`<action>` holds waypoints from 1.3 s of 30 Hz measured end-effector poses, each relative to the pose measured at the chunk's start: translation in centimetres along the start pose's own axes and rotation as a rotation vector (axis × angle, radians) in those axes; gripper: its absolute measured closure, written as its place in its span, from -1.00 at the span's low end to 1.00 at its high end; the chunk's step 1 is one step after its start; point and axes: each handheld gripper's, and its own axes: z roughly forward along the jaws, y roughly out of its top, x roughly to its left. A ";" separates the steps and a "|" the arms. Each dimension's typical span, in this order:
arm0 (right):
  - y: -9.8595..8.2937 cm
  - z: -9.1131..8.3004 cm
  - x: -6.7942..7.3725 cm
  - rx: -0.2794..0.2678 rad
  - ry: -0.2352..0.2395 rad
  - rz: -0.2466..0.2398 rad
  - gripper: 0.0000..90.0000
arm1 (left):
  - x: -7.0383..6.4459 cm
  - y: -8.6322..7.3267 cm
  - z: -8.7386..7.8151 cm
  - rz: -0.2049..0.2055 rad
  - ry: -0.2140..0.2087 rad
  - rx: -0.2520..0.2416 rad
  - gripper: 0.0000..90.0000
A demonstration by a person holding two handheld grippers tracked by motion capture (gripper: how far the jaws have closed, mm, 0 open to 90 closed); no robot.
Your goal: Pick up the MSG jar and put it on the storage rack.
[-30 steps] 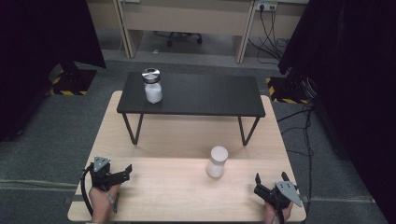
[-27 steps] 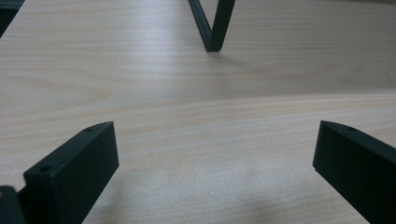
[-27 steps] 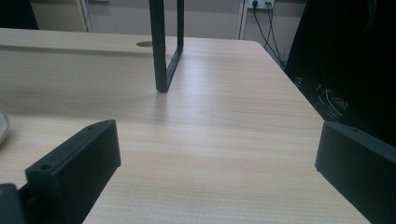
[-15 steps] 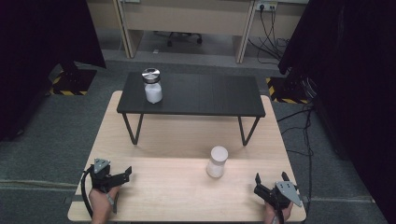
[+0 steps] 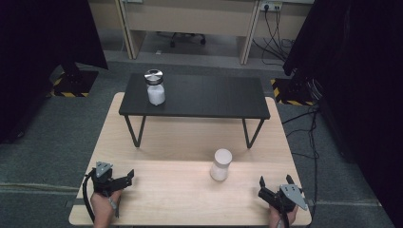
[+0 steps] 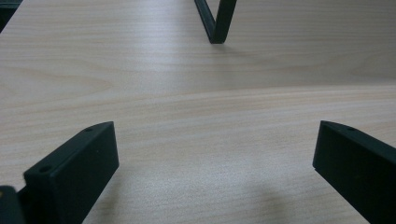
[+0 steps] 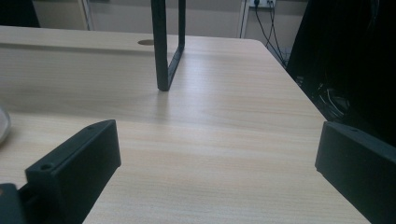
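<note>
While both claws rest wide and empty at the desk's near corners, left claw, right claw: white lidded jar stands between, nearer right; approach level, jaws straddling its body.

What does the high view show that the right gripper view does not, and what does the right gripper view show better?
High view alone: the jar with a metal lid on the black bench, the whole white cup on the wooden table, and the left tongs near the table's front left corner. Right gripper view alone: a close look at its own two black jaws, wide apart with bare wood between them, and a hole in the tabletop. Both share: the wooden table, a bench leg, the right tongs, and wall sockets with cables.
</note>
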 end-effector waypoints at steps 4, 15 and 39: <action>0.2 0.1 -0.1 0.011 0.009 0.002 -0.99 | 0.0 0.0 0.0 0.002 0.001 -0.001 -1.00; 0.6 0.2 -0.3 0.017 0.025 0.004 -0.99 | 0.0 -0.1 0.0 0.000 0.000 -0.008 -1.00; 1.7 0.5 -0.7 -0.044 0.235 -0.069 -0.99 | -0.2 0.0 0.0 0.003 0.004 0.000 -1.00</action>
